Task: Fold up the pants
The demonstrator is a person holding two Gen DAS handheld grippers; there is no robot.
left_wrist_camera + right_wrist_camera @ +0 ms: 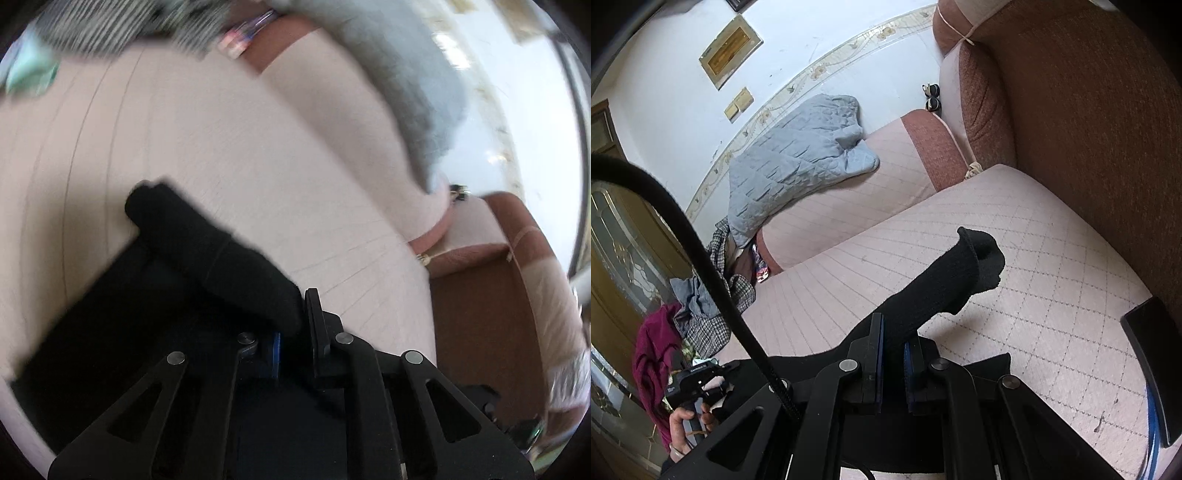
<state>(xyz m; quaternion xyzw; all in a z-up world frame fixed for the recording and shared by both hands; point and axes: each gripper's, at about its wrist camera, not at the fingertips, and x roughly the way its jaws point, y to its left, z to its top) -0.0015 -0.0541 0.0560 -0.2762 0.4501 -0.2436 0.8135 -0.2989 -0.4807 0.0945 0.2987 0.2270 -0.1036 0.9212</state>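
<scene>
The black pants [207,251] lie on a pale pink quilted sofa seat [221,147]. In the left wrist view my left gripper [291,332] is shut on a thick fold of the black pants, which bunch up over the fingers and spread down to the left. In the right wrist view my right gripper [892,350] is shut on a leg of the pants [945,288]. The leg sticks up and forward past the fingers, its open cuff [986,254] hanging free above the seat [1034,229]. The left gripper also shows at the lower left of the right wrist view [694,380], held in a hand.
A grey-blue quilted blanket [798,155] lies on the sofa back cushion. A heap of checked, blue and magenta clothes [698,306] sits at the sofa's far end. A brown armrest [1089,110] bounds the seat on the right. A dark flat object [1152,369] lies by the armrest.
</scene>
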